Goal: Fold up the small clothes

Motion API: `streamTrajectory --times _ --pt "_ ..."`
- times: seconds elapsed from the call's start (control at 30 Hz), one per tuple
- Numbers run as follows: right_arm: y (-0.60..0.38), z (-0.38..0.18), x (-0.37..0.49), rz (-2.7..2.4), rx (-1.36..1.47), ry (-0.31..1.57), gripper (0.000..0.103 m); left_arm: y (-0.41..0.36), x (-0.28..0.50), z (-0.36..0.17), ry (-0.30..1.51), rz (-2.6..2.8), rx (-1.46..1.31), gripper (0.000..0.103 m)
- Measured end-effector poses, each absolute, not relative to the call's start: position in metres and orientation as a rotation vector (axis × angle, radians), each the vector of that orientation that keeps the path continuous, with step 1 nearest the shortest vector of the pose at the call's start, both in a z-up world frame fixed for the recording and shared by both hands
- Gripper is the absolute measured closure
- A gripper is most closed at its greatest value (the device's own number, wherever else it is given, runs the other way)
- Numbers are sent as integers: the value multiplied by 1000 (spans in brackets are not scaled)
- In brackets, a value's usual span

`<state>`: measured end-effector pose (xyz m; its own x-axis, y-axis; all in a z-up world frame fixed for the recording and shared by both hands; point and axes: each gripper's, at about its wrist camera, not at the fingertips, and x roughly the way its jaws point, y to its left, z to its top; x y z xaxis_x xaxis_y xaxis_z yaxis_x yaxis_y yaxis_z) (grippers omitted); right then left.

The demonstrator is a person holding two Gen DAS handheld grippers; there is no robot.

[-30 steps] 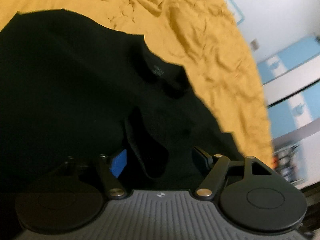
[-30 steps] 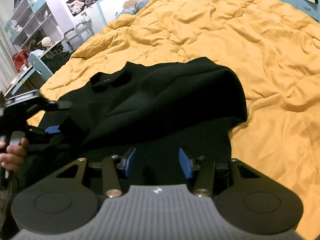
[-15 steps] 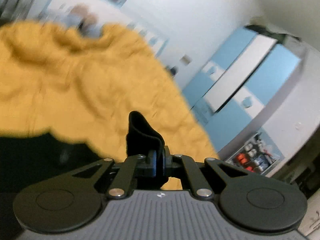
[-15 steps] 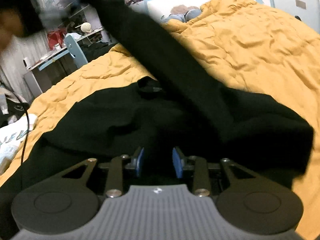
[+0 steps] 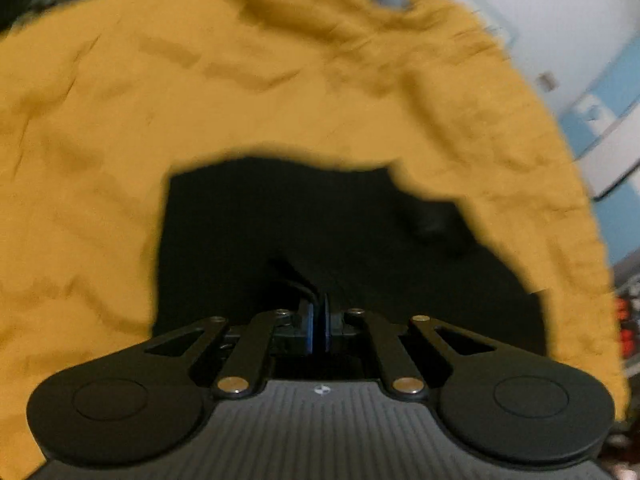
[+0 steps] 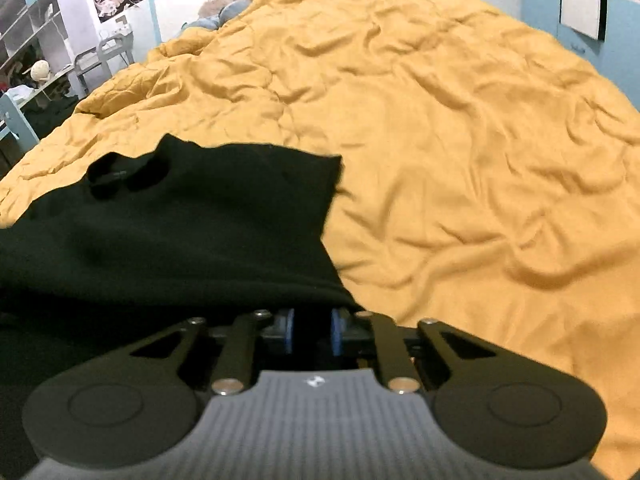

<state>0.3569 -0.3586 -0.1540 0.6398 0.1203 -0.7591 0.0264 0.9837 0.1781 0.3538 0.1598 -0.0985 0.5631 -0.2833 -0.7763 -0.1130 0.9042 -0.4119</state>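
Note:
A black shirt (image 6: 192, 232) lies on the yellow quilt (image 6: 440, 128), collar (image 6: 120, 172) at the far left, its side folded over with a straight edge on the right. It also shows in the left wrist view (image 5: 320, 232), blurred. My left gripper (image 5: 318, 322) is shut on a fold of the black shirt, its blue pads nearly touching. My right gripper (image 6: 314, 332) has its blue pads close together with the shirt's near edge between them.
The yellow quilt (image 5: 120, 120) covers the whole bed. A desk, chair (image 6: 104, 56) and shelves stand at the far left. Blue and white cabinets (image 5: 612, 120) stand along the right wall. Pillows (image 6: 220, 12) lie at the bed's head.
My left gripper closed on a shirt fold, lifted it high, then carried it across and down over the shirt. My right gripper narrowed onto the near edge. The shirt now lies folded narrower.

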Motion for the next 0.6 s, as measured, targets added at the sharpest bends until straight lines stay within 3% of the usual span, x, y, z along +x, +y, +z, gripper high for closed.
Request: streamTrajectory --times 0.1,0.27,0.33,0.43,0.6 --pt "-357 -154 352 61 163 901 98 172 350 -132 982 -78 -515 97" --pt "-364 -150 344 86 168 950 98 169 343 -123 979 -90 -461 96" --pt "-368 -140 336 107 187 952 93 173 340 -114 970 -84 -440 98" --pt "-373 -118 328 143 201 909 74 187 339 -106 932 -98 -462 102" --pt "-384 -95 340 134 241 852 70 187 339 -99 915 -112 -497 102"
